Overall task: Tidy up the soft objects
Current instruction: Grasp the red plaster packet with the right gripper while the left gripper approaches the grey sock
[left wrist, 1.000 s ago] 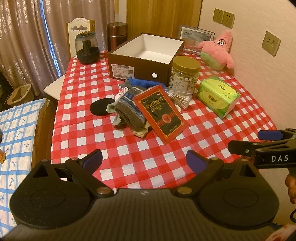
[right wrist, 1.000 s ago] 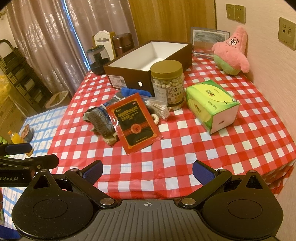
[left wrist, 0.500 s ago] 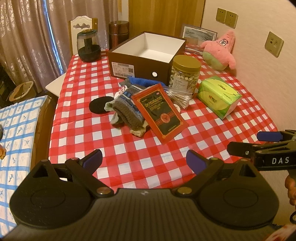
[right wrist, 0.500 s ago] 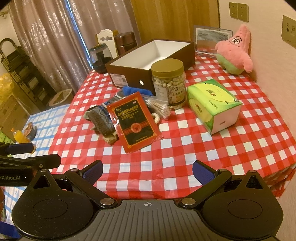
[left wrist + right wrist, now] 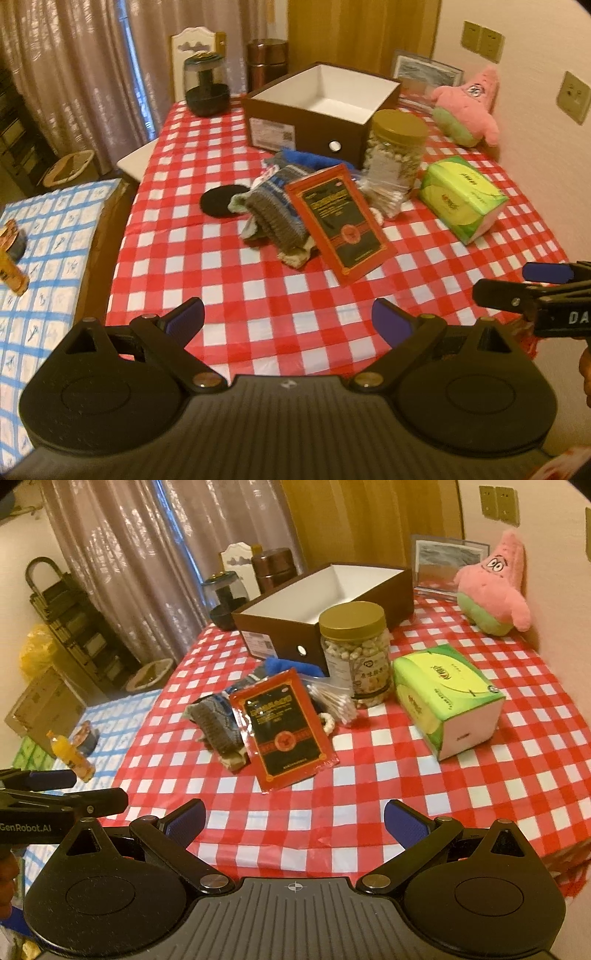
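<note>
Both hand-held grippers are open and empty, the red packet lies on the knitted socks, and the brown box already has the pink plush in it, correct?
Not quite. The brown box is empty in the right wrist view; the pink plush sits on the table beside it, against the wall. The rest holds.

one box (image 5: pixel 321 107), one jar (image 5: pixel 395 147), one plush (image 5: pixel 467 110)

The checked tablecloth (image 5: pixel 236 280) looks like glossy plastic sheeting. The knitted socks (image 5: pixel 275 214) are coarse wool, the Patrick plush (image 5: pixel 491 590) fuzzy cloth. The red packet (image 5: pixel 286 729) shines like foil.
</note>
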Demonstrator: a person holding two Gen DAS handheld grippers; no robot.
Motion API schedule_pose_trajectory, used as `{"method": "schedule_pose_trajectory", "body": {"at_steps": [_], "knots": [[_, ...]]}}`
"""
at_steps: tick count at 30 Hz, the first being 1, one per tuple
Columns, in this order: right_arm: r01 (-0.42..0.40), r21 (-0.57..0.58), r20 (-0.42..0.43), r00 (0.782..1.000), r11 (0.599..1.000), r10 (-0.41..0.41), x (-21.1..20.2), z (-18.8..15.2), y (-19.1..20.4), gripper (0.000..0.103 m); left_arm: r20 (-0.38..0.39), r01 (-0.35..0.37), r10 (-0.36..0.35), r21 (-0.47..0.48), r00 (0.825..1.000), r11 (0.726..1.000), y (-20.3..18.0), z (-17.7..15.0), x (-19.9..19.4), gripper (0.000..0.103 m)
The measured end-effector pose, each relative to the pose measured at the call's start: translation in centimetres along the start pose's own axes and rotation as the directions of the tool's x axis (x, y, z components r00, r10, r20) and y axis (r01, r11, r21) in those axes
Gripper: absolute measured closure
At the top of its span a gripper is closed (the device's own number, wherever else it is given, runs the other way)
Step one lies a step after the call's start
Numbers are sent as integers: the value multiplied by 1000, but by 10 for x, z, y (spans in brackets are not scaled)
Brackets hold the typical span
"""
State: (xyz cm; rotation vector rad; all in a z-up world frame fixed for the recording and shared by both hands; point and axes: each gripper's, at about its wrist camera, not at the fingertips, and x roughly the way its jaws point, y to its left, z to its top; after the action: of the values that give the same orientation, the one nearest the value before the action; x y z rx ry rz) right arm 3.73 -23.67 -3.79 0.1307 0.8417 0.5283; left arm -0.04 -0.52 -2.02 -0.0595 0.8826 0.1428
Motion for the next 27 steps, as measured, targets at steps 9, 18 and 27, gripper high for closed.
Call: {"method": "schedule_pose_trajectory", "body": {"at_steps": [9, 18, 27], "knots": [[-64, -42, 5, 998, 997, 64, 23, -2, -9, 1, -33, -55, 54, -38, 998, 998, 7, -13, 10, 9], [-23, -72, 11, 1000, 997, 24, 55, 1, -3, 1, -57, -38, 38, -1, 998, 999, 20, 2, 44, 14], [79, -101, 13, 997, 992, -78, 102, 9, 12, 10, -78, 37, -29, 105, 996, 994, 34, 33, 95, 17]]}}
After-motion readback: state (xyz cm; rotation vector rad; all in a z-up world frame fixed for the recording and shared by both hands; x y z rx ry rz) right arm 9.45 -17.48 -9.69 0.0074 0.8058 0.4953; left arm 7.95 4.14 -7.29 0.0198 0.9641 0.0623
